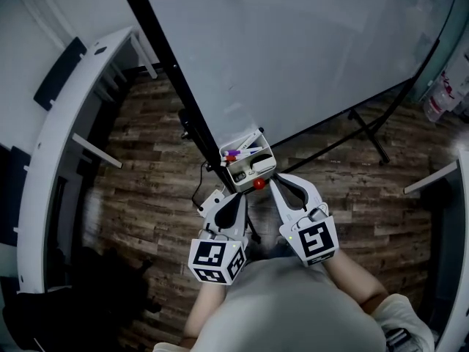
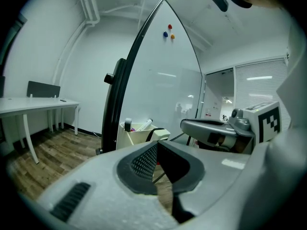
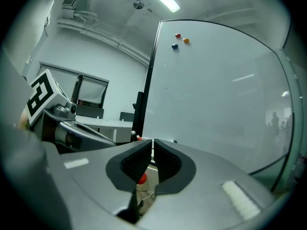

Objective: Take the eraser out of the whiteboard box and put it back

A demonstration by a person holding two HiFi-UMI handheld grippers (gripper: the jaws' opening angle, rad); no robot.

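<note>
The whiteboard box (image 1: 268, 147) hangs at the lower edge of the whiteboard (image 1: 293, 50). Coloured markers (image 1: 238, 152) lie in its far part, and the pale eraser (image 1: 249, 169) lies in its near part. A red knob (image 1: 259, 184) sits at the box's near rim. My right gripper (image 1: 275, 182) is at the box's near right corner, its jaws shut to a thin slit with no thing visibly held. It (image 3: 153, 150) shows the red knob (image 3: 142, 178) just below its pads. My left gripper (image 1: 236, 196) is shut and empty, just short of the box (image 2: 136, 135).
A black stand frame (image 1: 183, 101) carries the board, and its legs (image 1: 370, 134) spread over the wooden floor. A curved white desk (image 1: 58, 145) is at the left. A table edge (image 1: 432, 178) and a bottle (image 1: 440, 97) are at the right. Magnets (image 2: 169, 30) sit high on the board.
</note>
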